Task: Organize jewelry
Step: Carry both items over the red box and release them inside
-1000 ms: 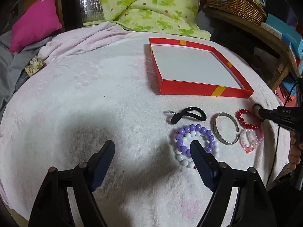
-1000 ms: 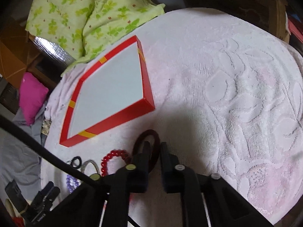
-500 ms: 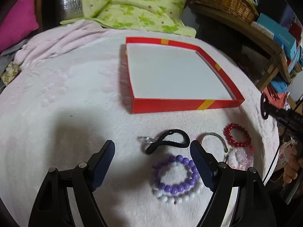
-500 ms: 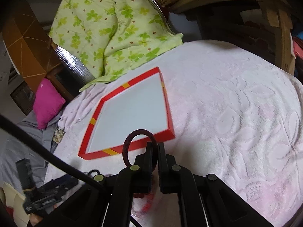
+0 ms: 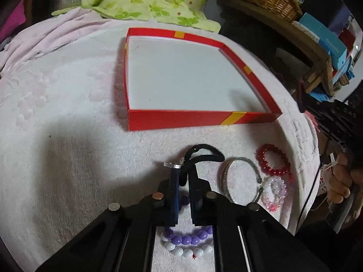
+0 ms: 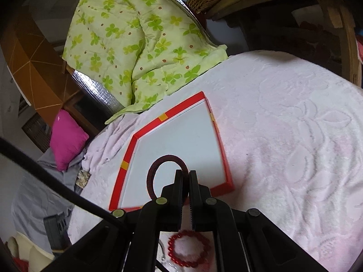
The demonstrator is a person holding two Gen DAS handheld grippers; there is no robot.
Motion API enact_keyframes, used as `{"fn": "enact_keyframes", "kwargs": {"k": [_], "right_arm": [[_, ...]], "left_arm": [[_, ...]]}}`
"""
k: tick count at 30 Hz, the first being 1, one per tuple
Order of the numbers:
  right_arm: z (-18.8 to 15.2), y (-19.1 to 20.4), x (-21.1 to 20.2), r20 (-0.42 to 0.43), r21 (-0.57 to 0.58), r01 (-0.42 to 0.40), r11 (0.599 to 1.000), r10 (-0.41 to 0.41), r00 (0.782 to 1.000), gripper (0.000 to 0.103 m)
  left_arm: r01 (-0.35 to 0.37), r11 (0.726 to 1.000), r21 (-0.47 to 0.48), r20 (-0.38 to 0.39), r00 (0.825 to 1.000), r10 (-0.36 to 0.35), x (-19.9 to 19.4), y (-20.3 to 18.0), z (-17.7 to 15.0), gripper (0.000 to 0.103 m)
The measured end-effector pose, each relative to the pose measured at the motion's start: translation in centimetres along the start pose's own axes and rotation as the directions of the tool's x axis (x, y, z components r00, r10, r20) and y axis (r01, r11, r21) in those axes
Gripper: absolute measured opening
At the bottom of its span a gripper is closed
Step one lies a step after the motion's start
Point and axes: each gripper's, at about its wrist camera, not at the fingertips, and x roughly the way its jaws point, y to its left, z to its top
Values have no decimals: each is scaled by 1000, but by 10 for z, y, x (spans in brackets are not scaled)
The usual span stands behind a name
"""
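Black hair tie (image 5: 205, 153) in left hand-held gripper (image 5: 185, 173)

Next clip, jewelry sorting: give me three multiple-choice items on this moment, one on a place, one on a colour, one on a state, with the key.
1. Where is the dark red hair tie?
A. lying in the box
B. held in the right gripper above the red box
C. on the towel by the beads

2. What colour is the bead bracelet beside the silver bangle?
A. red
B. green
C. yellow

3. How does the left gripper stand?
A. wide open
B. out of view
C. jaws closed on the black hair tie

Key: 1 B, the loop rises from the closed jaws over the box floor. 2 A, red beads lie right of the bangle. 3 C, the black band runs between the nearly shut jaws.
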Motion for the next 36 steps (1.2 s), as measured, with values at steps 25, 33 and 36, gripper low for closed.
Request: {"fn": "enact_keyframes", "kwargs": {"k": [25,33,36], "right_arm": [[14,32,105,-183,-92,63,994,-79,980,6],[15,28,122,-242,-113,104,988,-129,962,29],[19,24,117,-222,-93,116,989,-135,966,44]], "left_arm": [[-103,995,-13,125,987,104,17,-8,72,6],[-148,989,-21,37,988,148,39,-5,60,11],[-128,991,-23,28,991,129,36,-10,54,12]]}}
